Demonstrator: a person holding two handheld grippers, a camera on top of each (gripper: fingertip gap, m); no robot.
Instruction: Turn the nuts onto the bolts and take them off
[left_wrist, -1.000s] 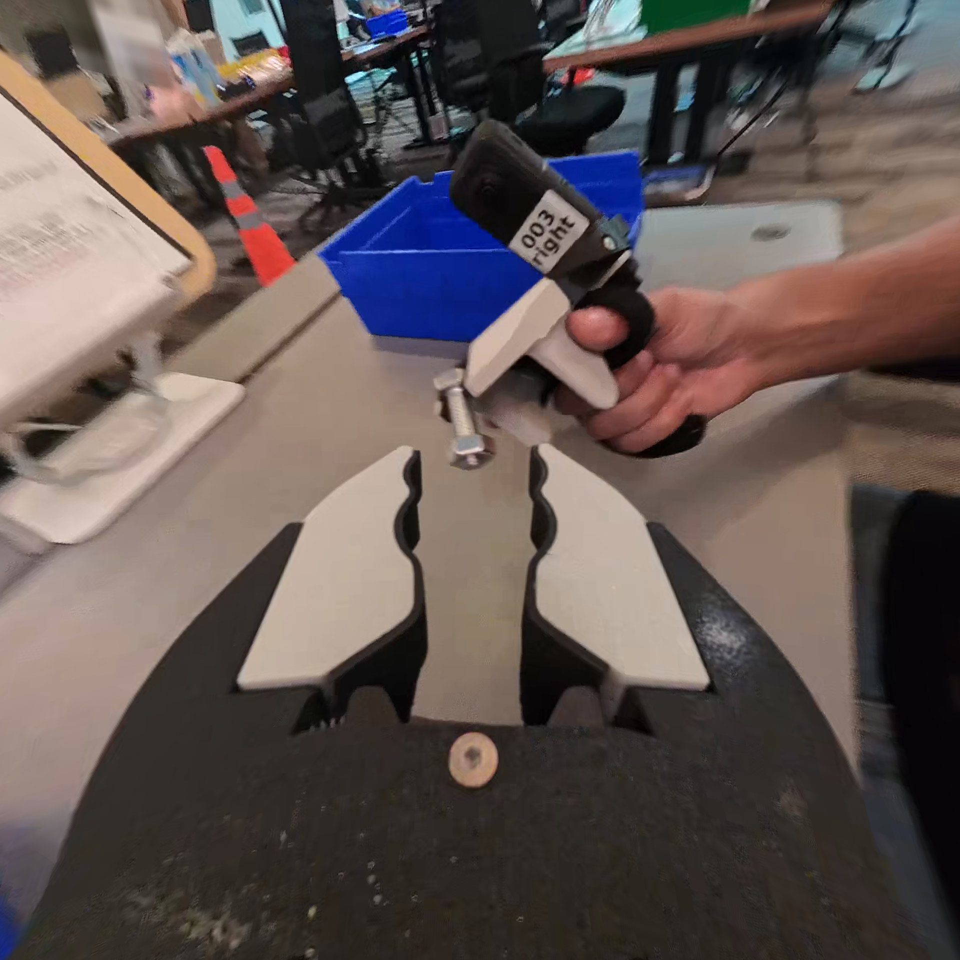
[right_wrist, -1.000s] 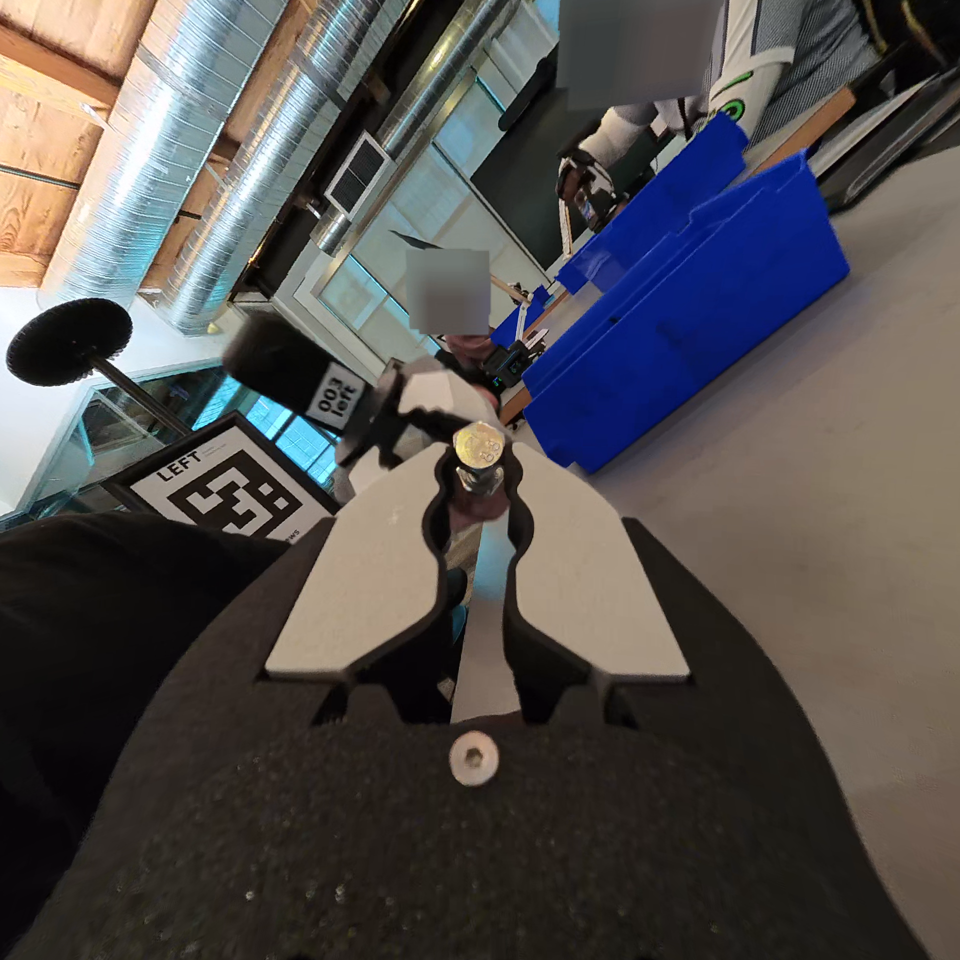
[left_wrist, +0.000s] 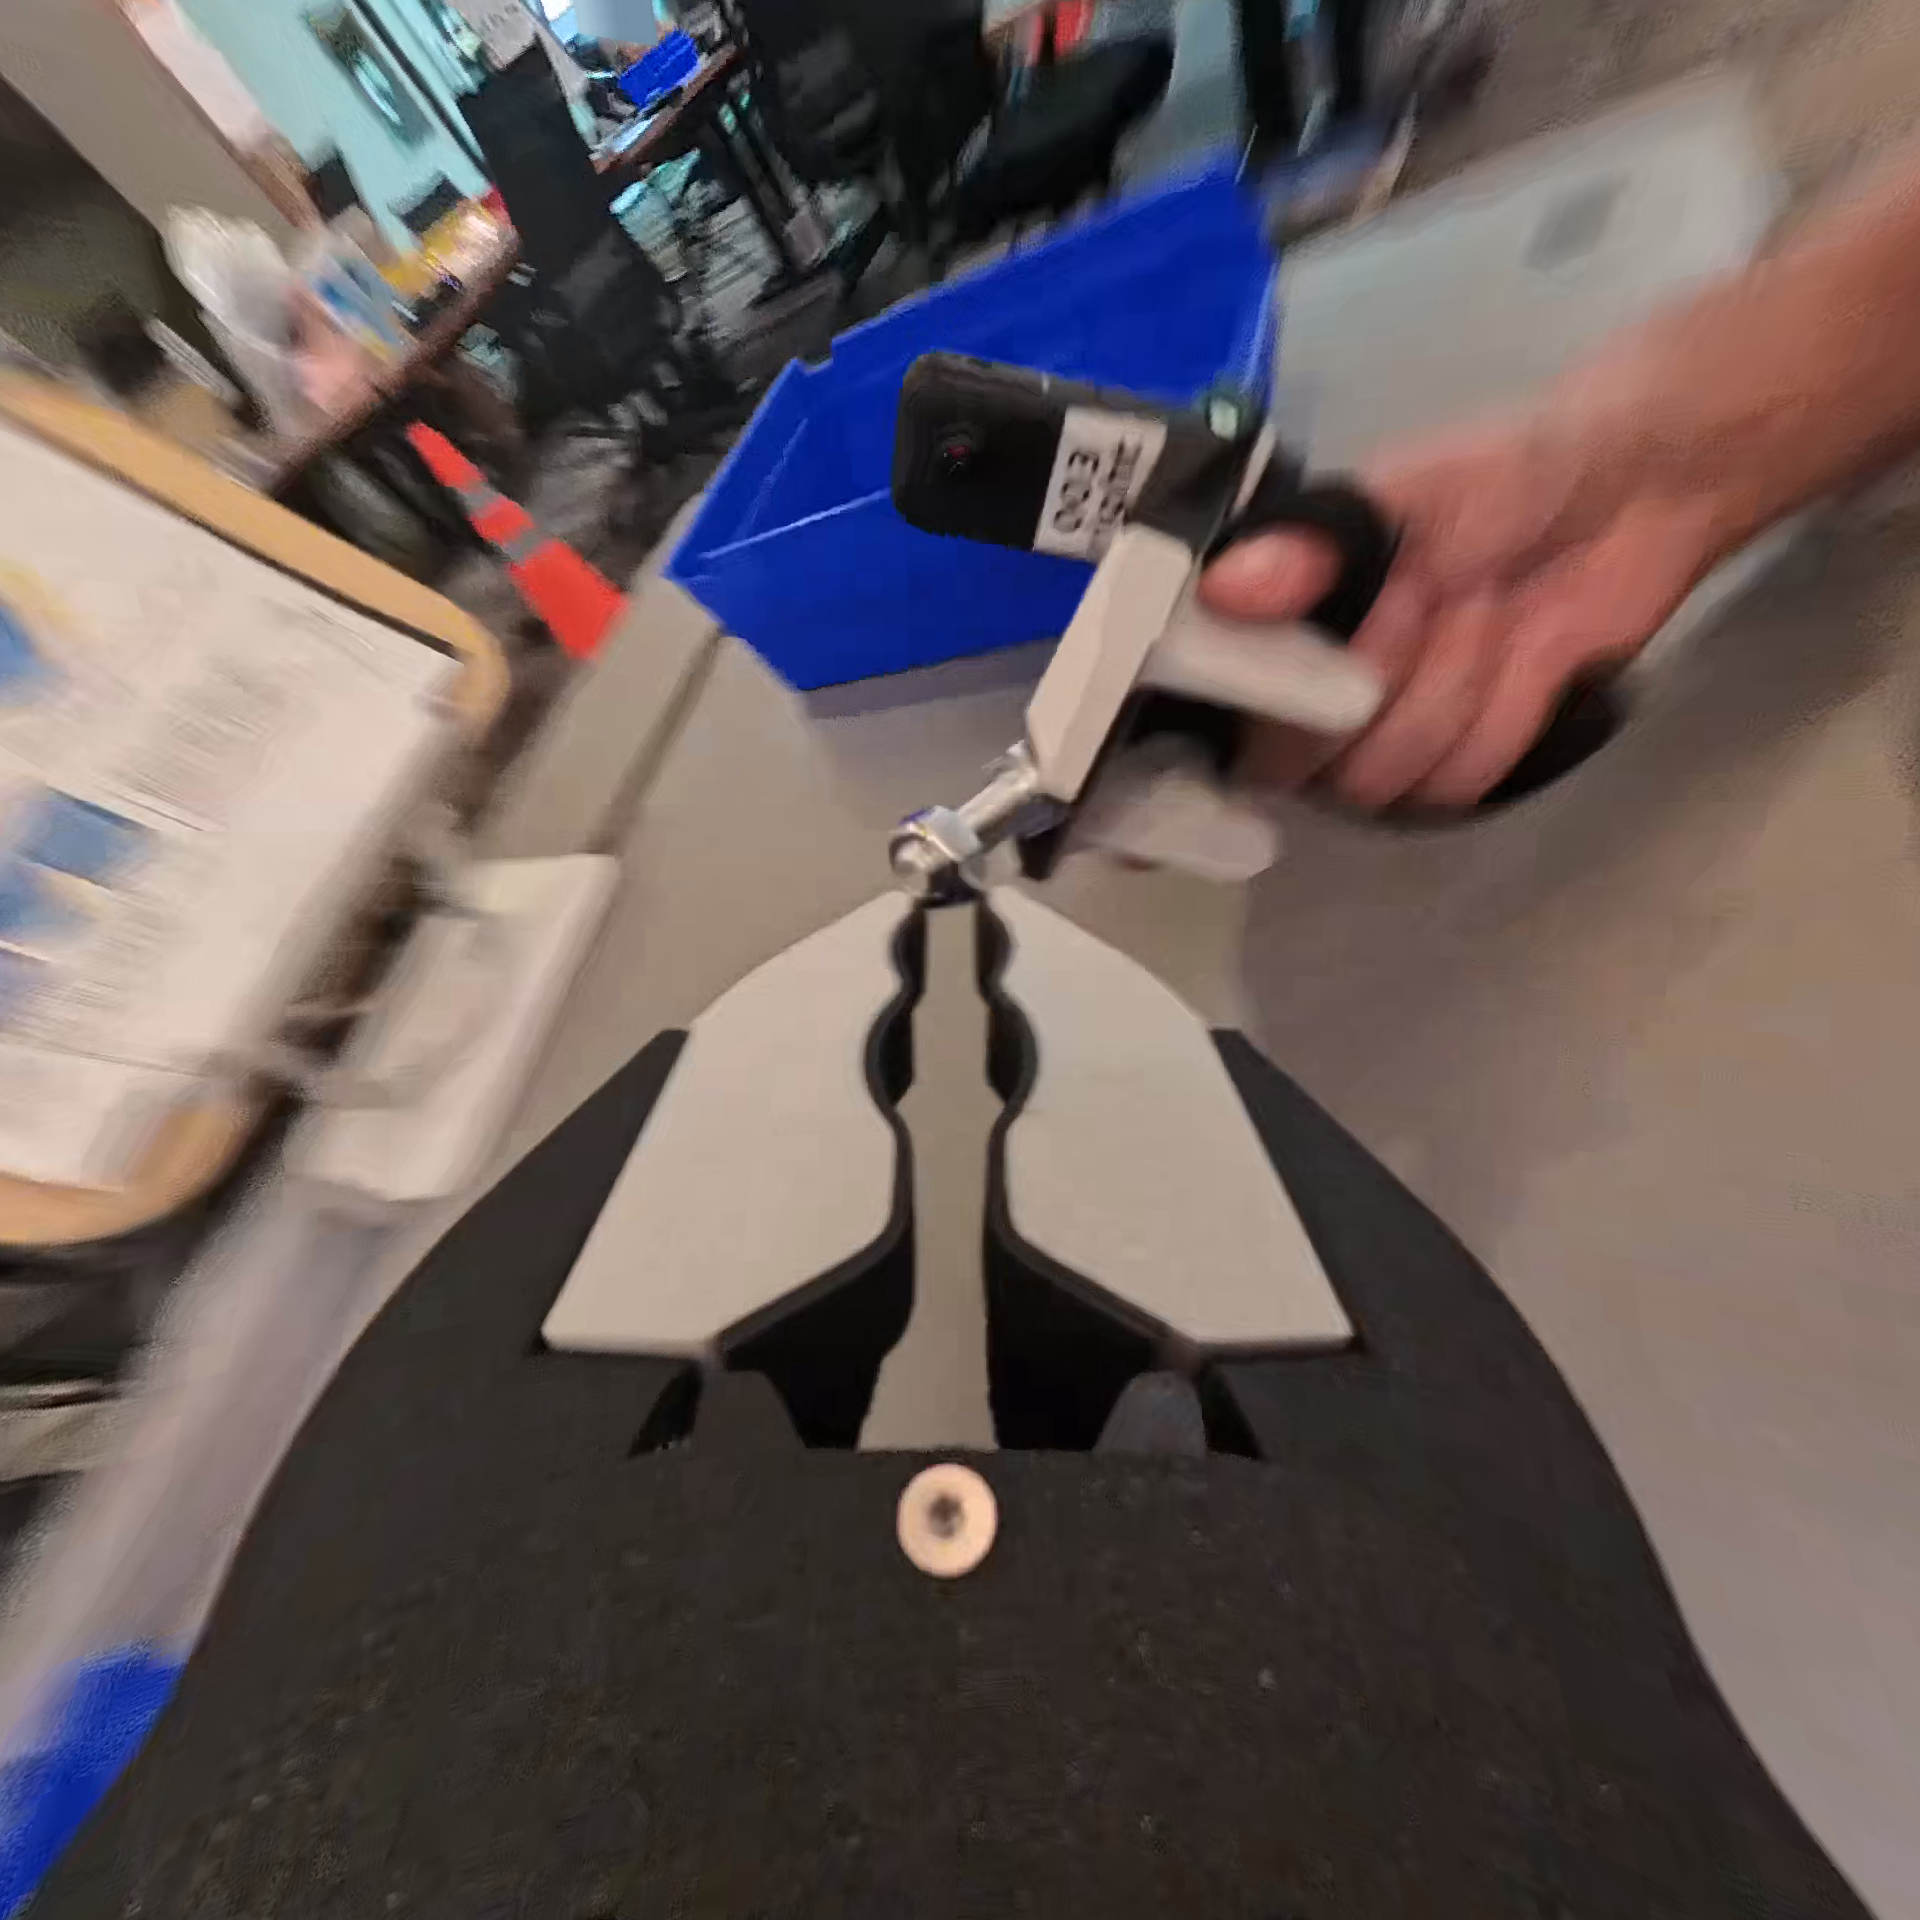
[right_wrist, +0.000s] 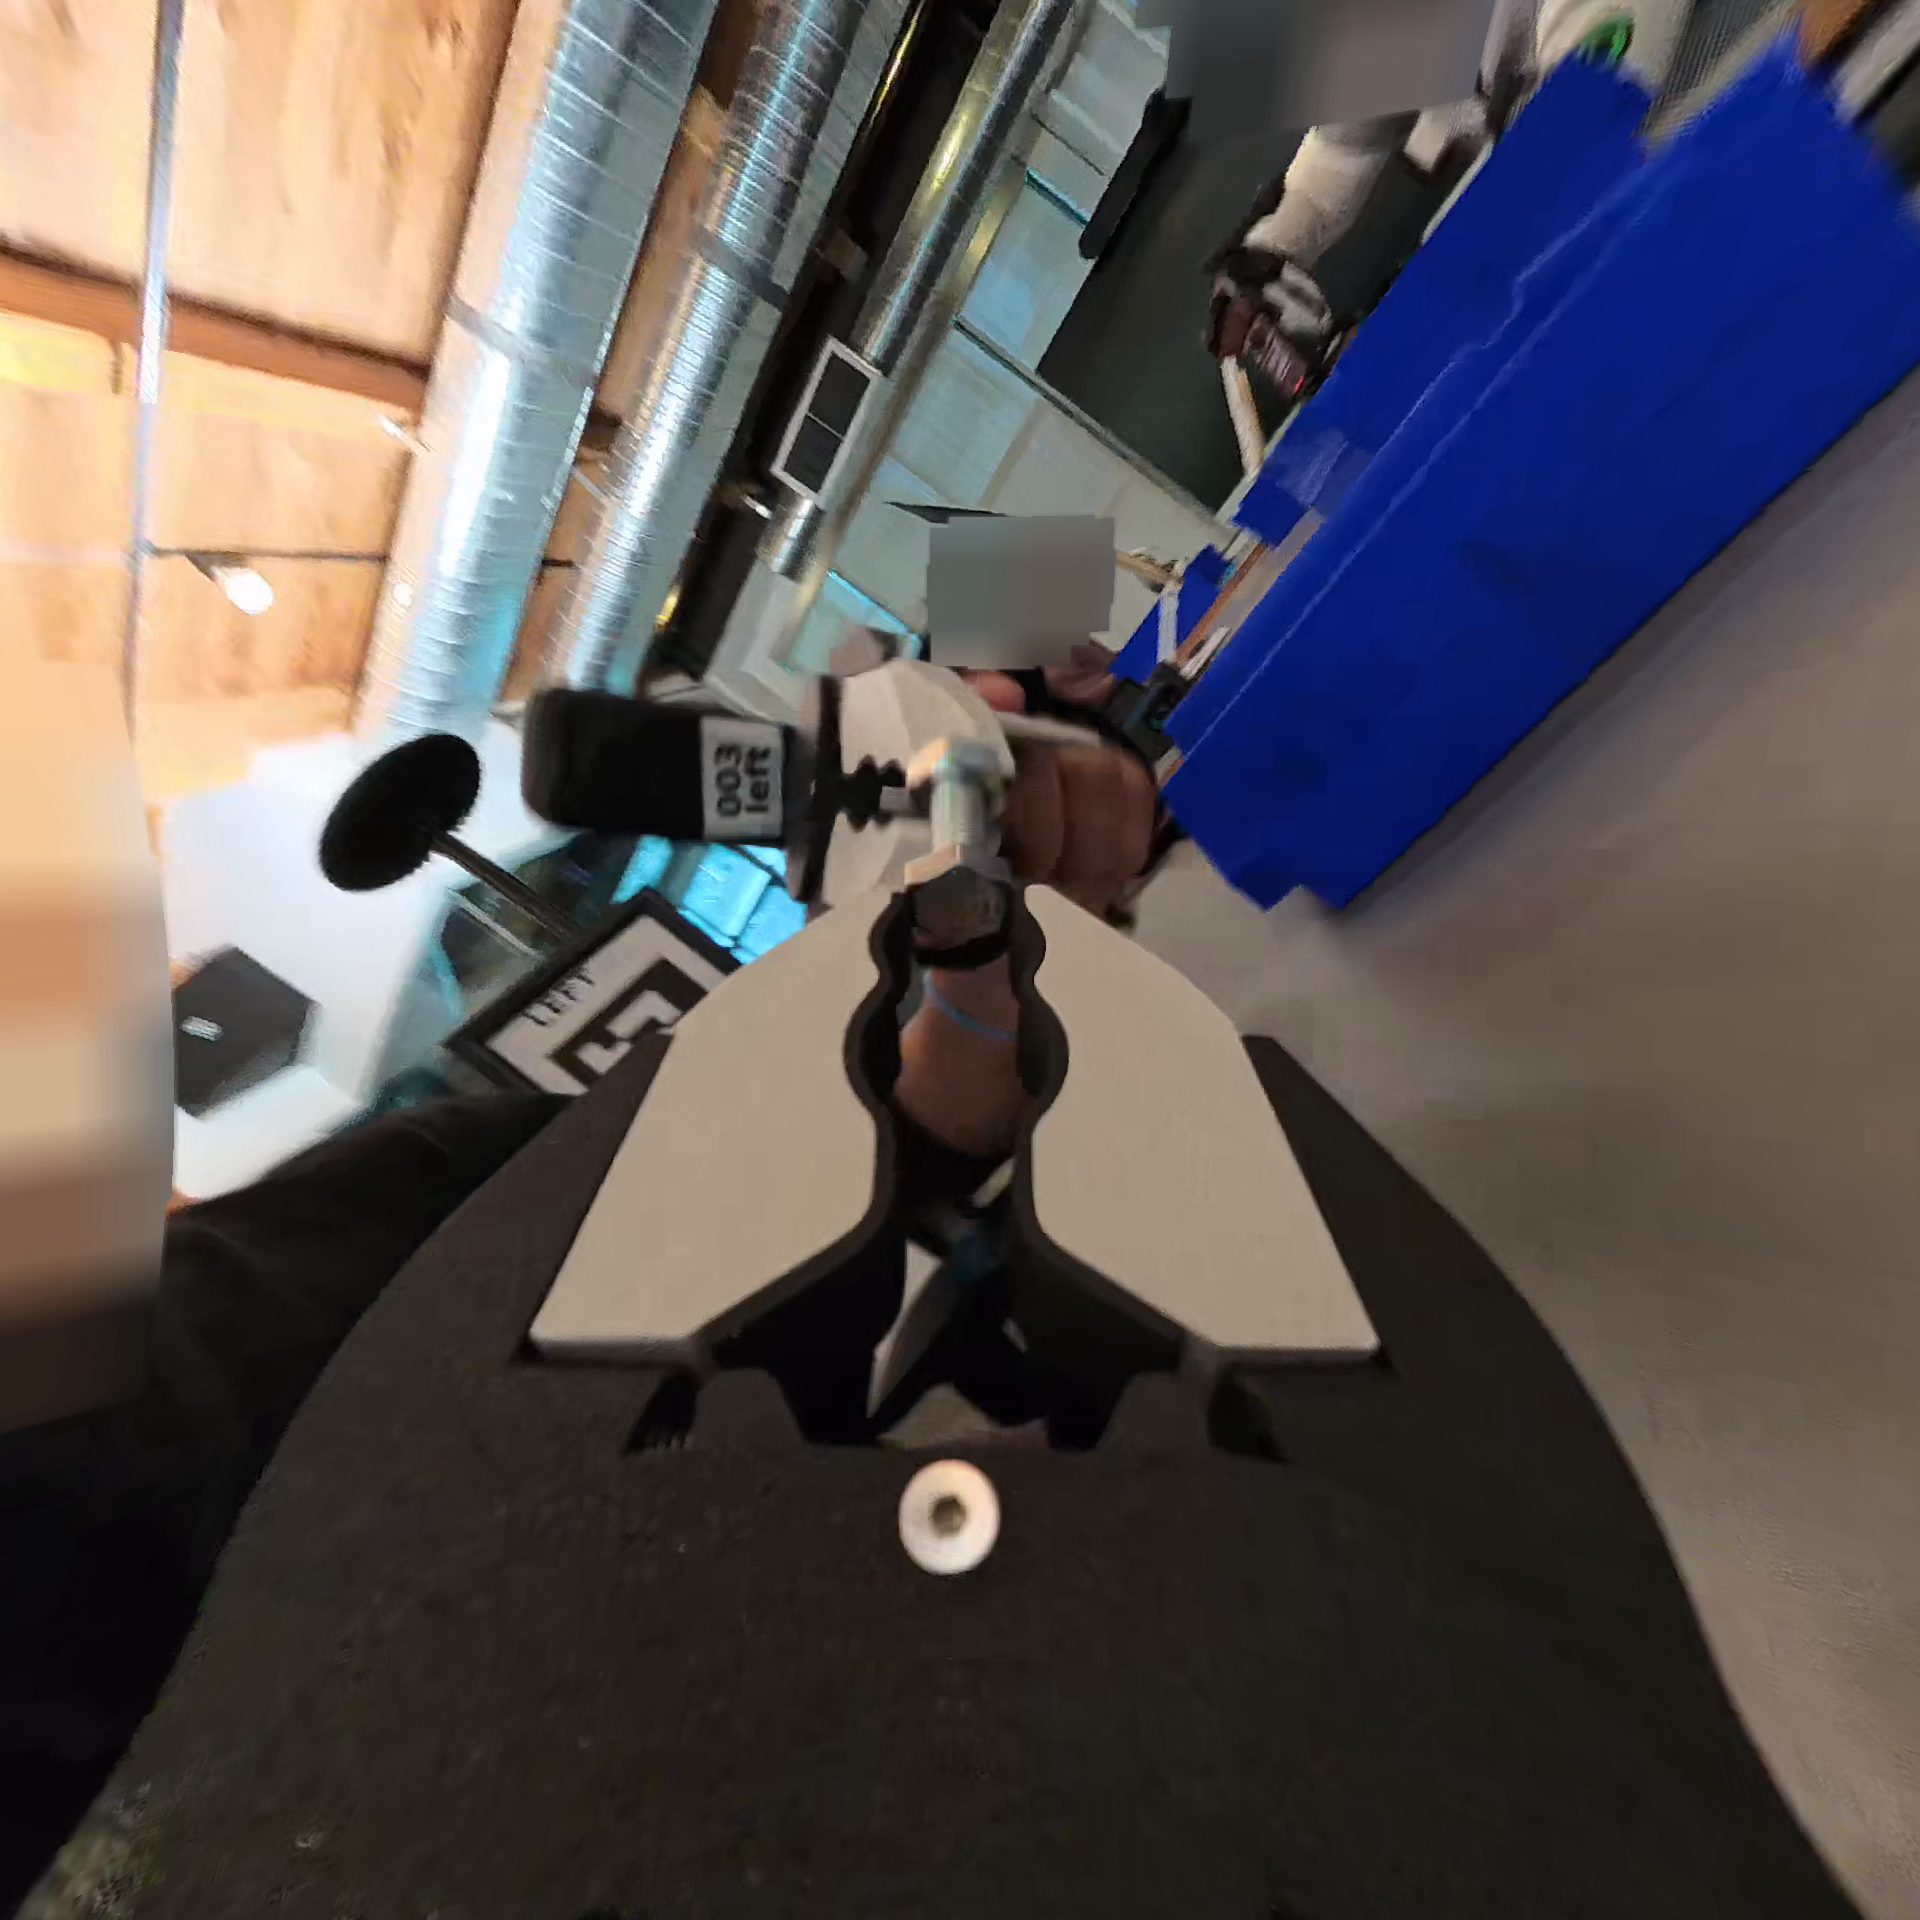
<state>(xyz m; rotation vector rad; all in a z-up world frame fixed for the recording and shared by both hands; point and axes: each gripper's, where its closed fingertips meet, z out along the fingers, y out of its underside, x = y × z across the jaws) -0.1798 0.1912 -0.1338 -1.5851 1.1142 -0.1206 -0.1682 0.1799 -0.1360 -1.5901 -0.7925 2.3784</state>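
Observation:
A silver bolt (left_wrist: 992, 805) is held in the air over the grey table (left_wrist: 1507, 1091). My right gripper (right_wrist: 956, 914) is shut on the bolt's hex end, and the shaft (right_wrist: 961, 826) stands up from its tips. In the left wrist view the right gripper (left_wrist: 1049, 821) comes in from the right, held by a hand (left_wrist: 1455, 644). A nut (left_wrist: 935, 847) sits on the bolt's free end. My left gripper (left_wrist: 943, 920) has its fingers nearly together, with the tips pinching the nut. The right wrist view shows the left gripper (right_wrist: 883, 795) side-on at the nut (right_wrist: 961, 771). Both views are motion-blurred.
A blue bin (left_wrist: 935, 592) stands on the table behind the bolt, and it also shows in the right wrist view (right_wrist: 1558, 520). A white stand holding a framed board (left_wrist: 208, 727) is at the left. An orange cone (left_wrist: 540, 561), desks and chairs are beyond the table.
My left gripper has closed from wide open and moved up to the nut. The right gripper has tilted the bolt so that its nut end points at the left gripper.

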